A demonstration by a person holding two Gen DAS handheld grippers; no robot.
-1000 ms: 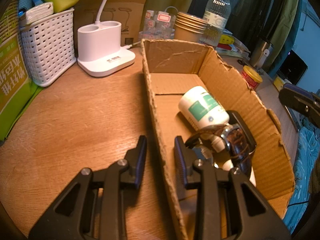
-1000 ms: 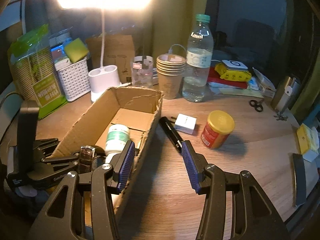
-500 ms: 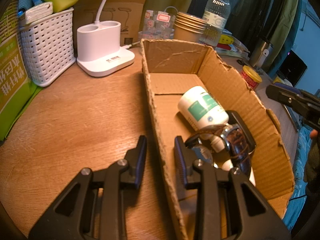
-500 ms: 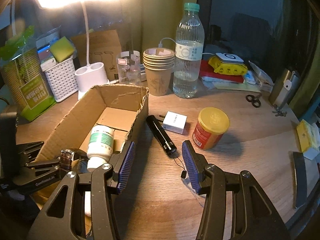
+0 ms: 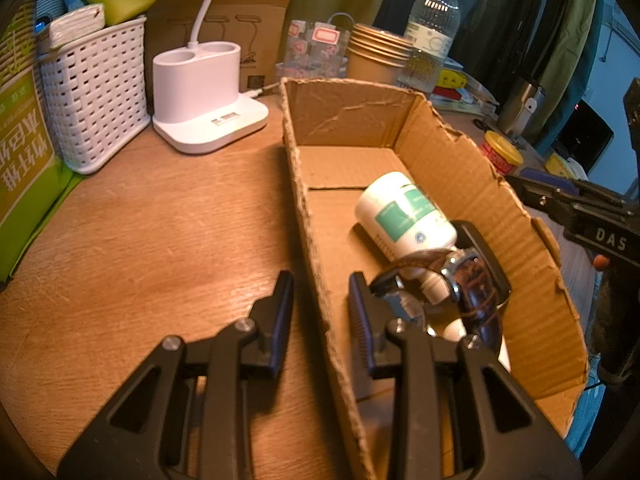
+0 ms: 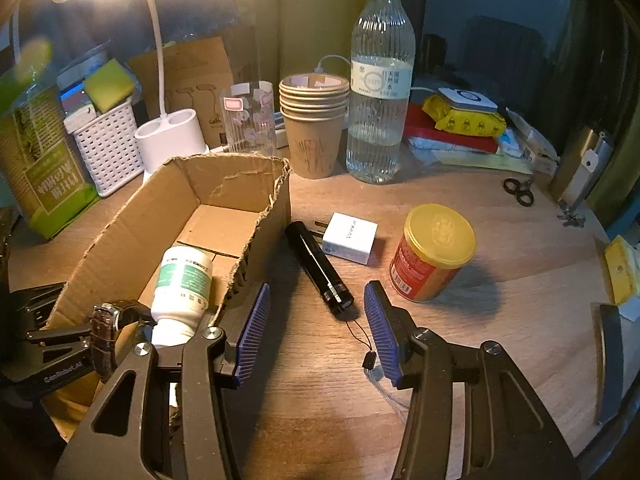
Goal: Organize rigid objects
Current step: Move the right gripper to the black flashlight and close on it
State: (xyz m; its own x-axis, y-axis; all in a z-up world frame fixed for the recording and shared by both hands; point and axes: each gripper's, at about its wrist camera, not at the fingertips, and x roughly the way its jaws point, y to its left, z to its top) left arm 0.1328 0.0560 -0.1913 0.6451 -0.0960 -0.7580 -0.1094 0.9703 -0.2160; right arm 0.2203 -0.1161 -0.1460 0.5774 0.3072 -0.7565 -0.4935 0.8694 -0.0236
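Now, here is what you have in front of you.

Left fingers: your left gripper (image 5: 320, 300) straddles the long wall of the cardboard box (image 5: 308, 216), one finger outside and one inside. There is a gap on each side of the wall, so the fingers are apart and hold nothing.

Right fingers: your right gripper (image 6: 316, 320) is wide open above the worktop (image 6: 520, 248), with nothing between the fingers.

Flashlight: the black flashlight (image 6: 320, 268) lies flat on the worktop at 12 o'clock from your right fingers, just beside the box wall. Its thin cord trails back toward your right finger.

White charger: the small white charger (image 6: 350, 237) lies at 1 o'clock, touching the far end of the flashlight.

Red tin: the red tin with a yellow lid (image 6: 432, 258) stands upright at 2 o'clock, near the charger.

In the box: a white pill bottle (image 5: 404, 216) with a green label lies on its side. A wristwatch (image 5: 472, 280) lies against its near end.

Back of worktop: a stack of paper cups (image 6: 313, 120) and a water bottle (image 6: 380, 80) stand side by side at 12 o'clock. A white lamp base (image 5: 208, 92) and a white basket (image 5: 96, 92) stand at 10 o'clock from your left fingers.

Far right: small scissors (image 6: 519, 192) lie at 2 o'clock, well apart from the tin.
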